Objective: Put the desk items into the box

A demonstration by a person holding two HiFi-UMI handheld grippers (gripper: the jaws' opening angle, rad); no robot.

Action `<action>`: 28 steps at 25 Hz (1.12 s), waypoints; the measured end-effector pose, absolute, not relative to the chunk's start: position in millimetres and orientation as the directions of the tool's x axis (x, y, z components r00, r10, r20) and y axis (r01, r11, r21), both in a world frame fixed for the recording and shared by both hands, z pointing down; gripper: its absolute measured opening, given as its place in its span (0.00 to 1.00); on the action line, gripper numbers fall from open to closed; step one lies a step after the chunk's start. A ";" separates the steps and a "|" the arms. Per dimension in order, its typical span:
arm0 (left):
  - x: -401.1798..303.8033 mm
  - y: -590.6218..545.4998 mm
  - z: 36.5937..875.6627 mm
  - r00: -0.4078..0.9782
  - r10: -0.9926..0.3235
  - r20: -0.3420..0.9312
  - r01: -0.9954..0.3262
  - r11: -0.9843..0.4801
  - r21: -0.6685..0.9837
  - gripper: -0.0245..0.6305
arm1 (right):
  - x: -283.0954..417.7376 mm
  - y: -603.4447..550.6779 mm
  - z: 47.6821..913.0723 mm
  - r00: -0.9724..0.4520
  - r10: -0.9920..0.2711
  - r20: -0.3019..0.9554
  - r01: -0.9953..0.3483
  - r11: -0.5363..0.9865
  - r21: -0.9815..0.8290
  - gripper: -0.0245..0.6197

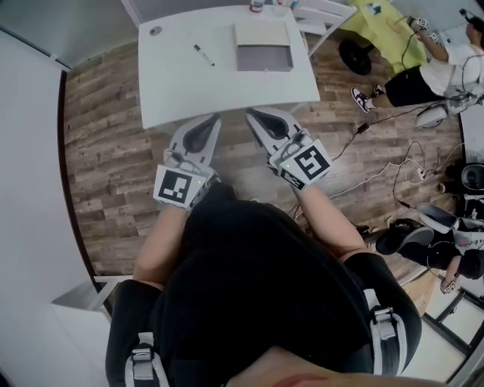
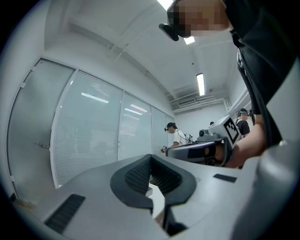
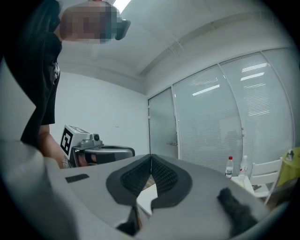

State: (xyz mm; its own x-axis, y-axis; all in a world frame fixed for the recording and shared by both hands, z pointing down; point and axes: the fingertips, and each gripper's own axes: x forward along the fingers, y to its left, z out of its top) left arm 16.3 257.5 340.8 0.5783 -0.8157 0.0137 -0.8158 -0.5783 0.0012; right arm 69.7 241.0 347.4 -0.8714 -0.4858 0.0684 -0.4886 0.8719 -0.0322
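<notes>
Fingers [image 2: 136, 176] pressed together, empty, near white desk [image 1: 181, 83] on plank floor [image 1: 106, 151].

Floor [image 1: 106, 166]: grey-brown wood planks, with loose cables [image 1: 382, 159] at the right. White bench [image 1: 174, 83] at centre, white chair [image 1: 321, 17] just beside it. Full-height glass partition [image 2: 93, 136] with blinds. White wall [image 3: 103, 117]. Ceiling strip light [image 2: 200, 83], lit.

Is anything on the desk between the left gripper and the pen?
No. The head view shows only bare white desk between the left gripper and the pen.
</notes>
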 end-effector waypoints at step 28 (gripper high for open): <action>-41.8 72.6 352.9 0.585 -0.811 0.008 -0.811 -0.585 0.007 0.05 | 1.6 58.6 363.1 -0.887 -0.452 0.095 -0.457 0.888 -0.046 0.06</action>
State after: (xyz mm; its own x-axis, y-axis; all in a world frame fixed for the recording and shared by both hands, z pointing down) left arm -41.8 72.6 352.9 0.5852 -0.8108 0.0081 -0.8109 -0.5852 0.0073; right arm 1.6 58.6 363.1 -0.8871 -0.4518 0.0948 -0.4573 0.8881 -0.0462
